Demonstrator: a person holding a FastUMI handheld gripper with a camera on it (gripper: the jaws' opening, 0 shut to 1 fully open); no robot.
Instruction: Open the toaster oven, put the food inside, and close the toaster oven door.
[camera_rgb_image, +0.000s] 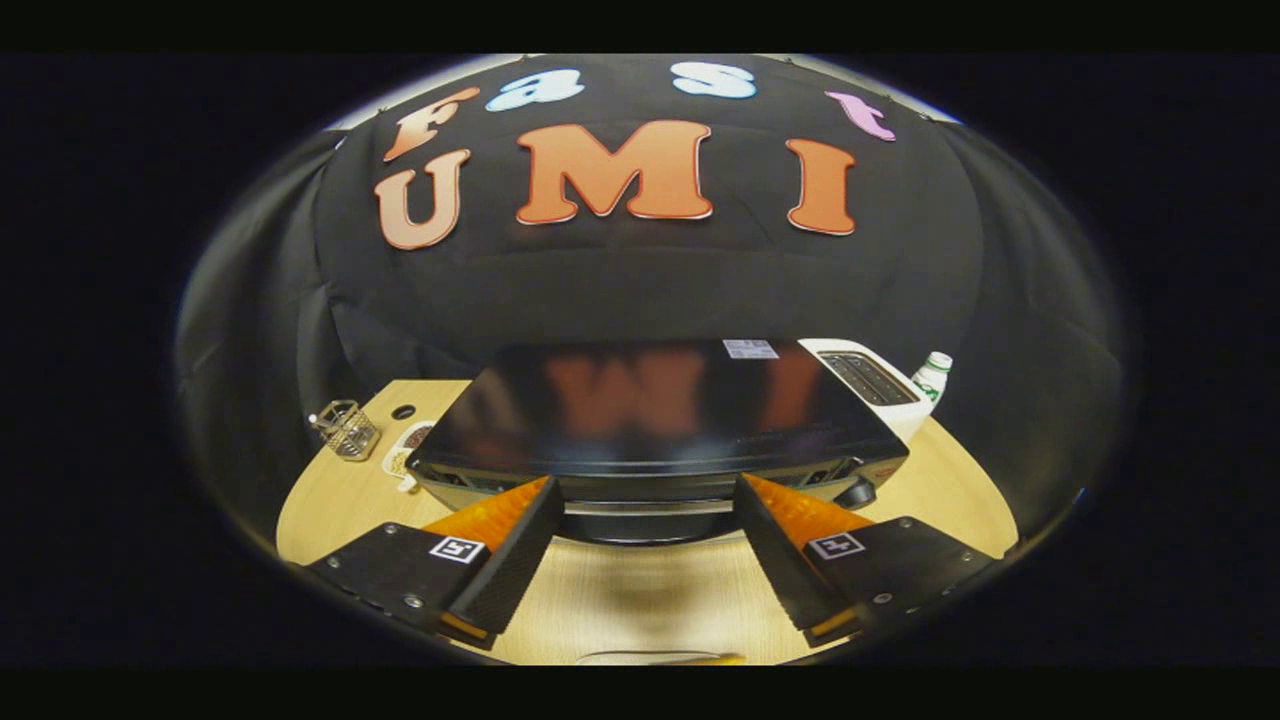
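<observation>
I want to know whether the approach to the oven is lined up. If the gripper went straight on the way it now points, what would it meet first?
Most likely the handle across the front of the toaster oven. It lies just ahead of the open gripper, spanning the gap between the fingers. Depth is hard to judge, and no contact shows.

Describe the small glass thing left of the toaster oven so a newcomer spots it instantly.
Start at the black toaster oven just beyond the open fingers. Follow the wooden table past the oven's left side to the clear glass cup by the edge. It is the one see-through item; the bottle is white.
</observation>
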